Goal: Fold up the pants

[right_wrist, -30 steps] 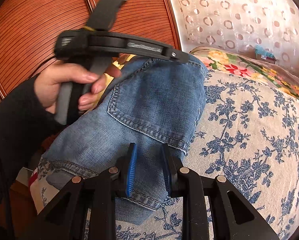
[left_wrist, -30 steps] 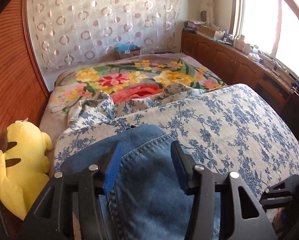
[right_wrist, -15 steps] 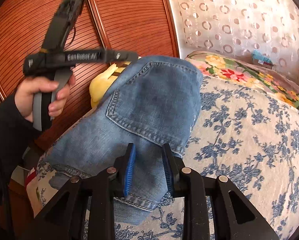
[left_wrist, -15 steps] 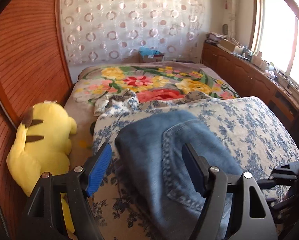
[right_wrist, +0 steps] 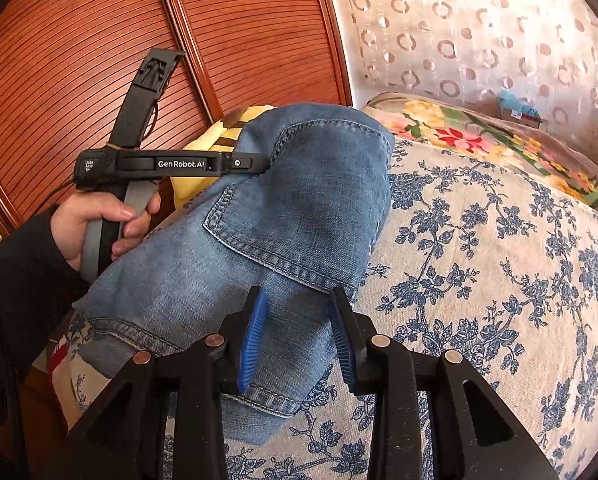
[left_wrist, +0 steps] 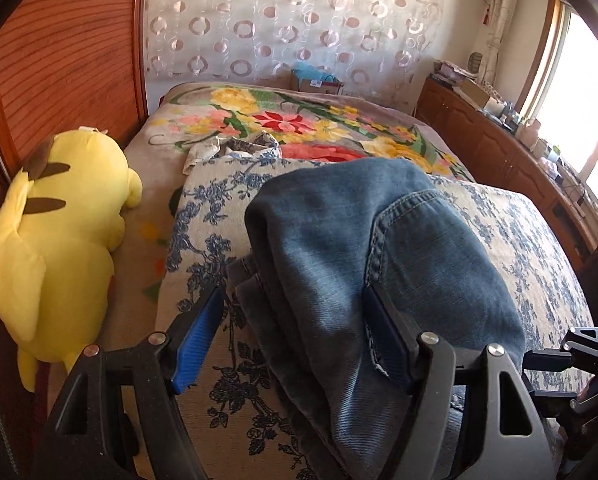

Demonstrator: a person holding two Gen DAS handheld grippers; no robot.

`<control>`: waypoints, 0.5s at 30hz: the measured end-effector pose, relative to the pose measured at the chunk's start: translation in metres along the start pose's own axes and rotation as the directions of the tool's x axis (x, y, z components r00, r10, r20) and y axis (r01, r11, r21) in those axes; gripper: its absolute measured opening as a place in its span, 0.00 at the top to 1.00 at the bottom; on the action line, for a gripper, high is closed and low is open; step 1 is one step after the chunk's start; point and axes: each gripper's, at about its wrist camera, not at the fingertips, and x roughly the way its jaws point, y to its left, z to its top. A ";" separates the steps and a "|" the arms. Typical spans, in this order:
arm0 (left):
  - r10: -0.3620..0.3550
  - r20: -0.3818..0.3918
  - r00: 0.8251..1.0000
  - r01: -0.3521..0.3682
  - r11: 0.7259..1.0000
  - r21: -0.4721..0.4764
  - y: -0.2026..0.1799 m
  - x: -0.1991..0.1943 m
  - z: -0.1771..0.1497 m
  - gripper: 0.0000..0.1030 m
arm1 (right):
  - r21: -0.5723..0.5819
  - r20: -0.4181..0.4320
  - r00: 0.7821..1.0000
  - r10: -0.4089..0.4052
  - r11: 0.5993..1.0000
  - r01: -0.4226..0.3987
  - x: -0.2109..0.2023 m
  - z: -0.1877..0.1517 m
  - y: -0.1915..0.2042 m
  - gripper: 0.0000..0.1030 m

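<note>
Blue denim pants point(left_wrist: 363, 248) lie folded on a blue-flowered cover point(left_wrist: 203, 216), back pocket point(right_wrist: 299, 216) facing up. My left gripper point(left_wrist: 295, 334) is open wide at the bundle's left edge. Its left pad point(left_wrist: 197, 340) is over the cover and its right pad point(left_wrist: 387, 340) lies against the denim, with the stacked fold edges between them. My right gripper point(right_wrist: 297, 332) stands over the near hem end. Its jaws are opening, and flat denim lies between the pads without being pinched. In the right wrist view a hand point(right_wrist: 99, 224) holds the left gripper beside the pants.
A yellow plush toy point(left_wrist: 59, 232) lies left of the cover, against a slatted wooden wall point(right_wrist: 79, 60). A bright flowered bedspread point(left_wrist: 291, 120) stretches behind. Wooden cabinets point(left_wrist: 499, 148) run along the right under the window. A small box point(left_wrist: 317, 84) sits at the far end.
The left gripper let go of the pants' folded end, spread wider, and dropped down to the bundle's left side. The right gripper kept its place while its jaws widened slightly.
</note>
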 end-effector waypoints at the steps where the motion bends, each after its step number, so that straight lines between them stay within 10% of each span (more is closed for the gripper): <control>1: -0.005 0.001 1.000 0.005 1.000 -0.006 0.000 0.000 0.000 0.29 | -0.001 0.001 1.000 -0.001 1.000 0.001 0.000 0.000 0.000 0.67; 15: -0.074 -0.003 0.997 0.074 0.996 -0.044 0.005 0.008 -0.006 0.34 | -0.017 0.014 0.998 -0.066 0.998 0.067 -0.007 0.004 0.005 0.61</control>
